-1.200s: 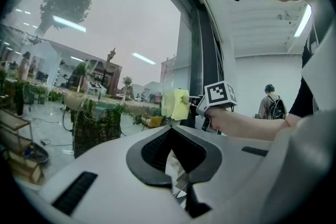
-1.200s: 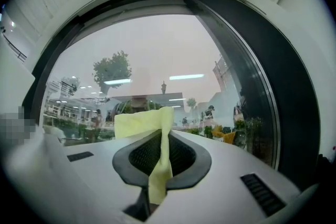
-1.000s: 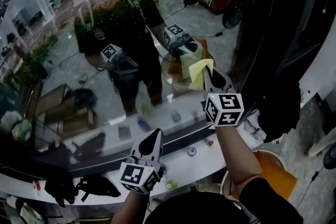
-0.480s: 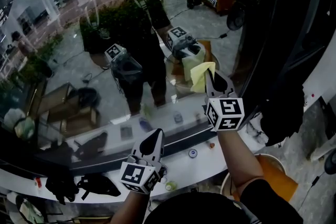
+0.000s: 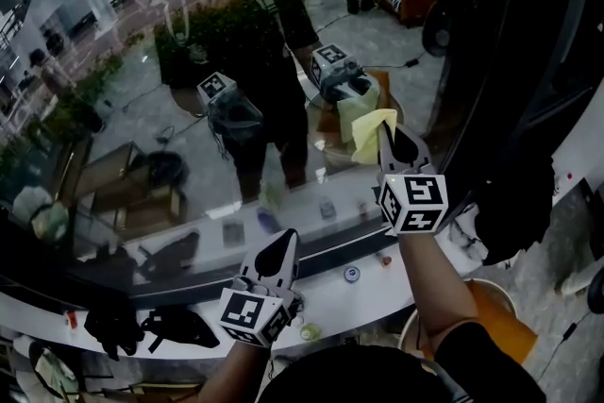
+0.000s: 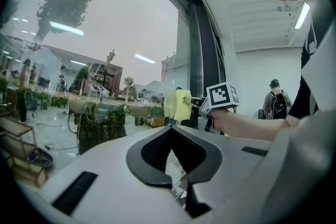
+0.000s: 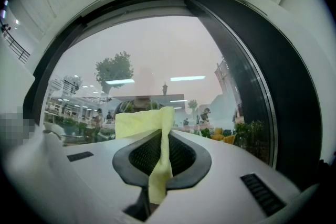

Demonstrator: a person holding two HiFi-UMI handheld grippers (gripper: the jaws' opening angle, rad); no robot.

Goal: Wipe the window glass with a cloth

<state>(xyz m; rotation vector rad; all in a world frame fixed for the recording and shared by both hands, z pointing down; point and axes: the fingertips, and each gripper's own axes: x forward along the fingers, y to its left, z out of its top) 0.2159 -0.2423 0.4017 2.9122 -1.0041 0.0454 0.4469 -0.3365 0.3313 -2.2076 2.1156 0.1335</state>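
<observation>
one yellow cloth (image 5: 371,132) is hanging pinched in the right gripper (image 5: 393,139), held up against the window glass (image 5: 170,123) near the pane's right edge, just beside the dark window frame (image 5: 500,52). its far edge is meeting its own pale reflection there, so it's looking pressed to the glass. in the right gripper view the jaws are clamping a fold of it: a strip is trailing down between the black pads (image 7: 184,157), and a flap is standing up above them.

the left gripper (image 5: 281,245) is hovering lower, over the white sill (image 5: 396,283) at the window's bottom edge, well apart from the cloth and pointing at the glass. its jaws are sitting together with nothing between them, and its own view is confirming that. that view is also catching the cloth (image 6: 177,105) and the right gripper's marker cube across the way.

both grippers are showing mirrored in the pane. the person's right forearm (image 5: 429,288) is reaching up from the bottom edge of the head view, with an orange tub (image 5: 495,311) sitting below the sill's right end.
</observation>
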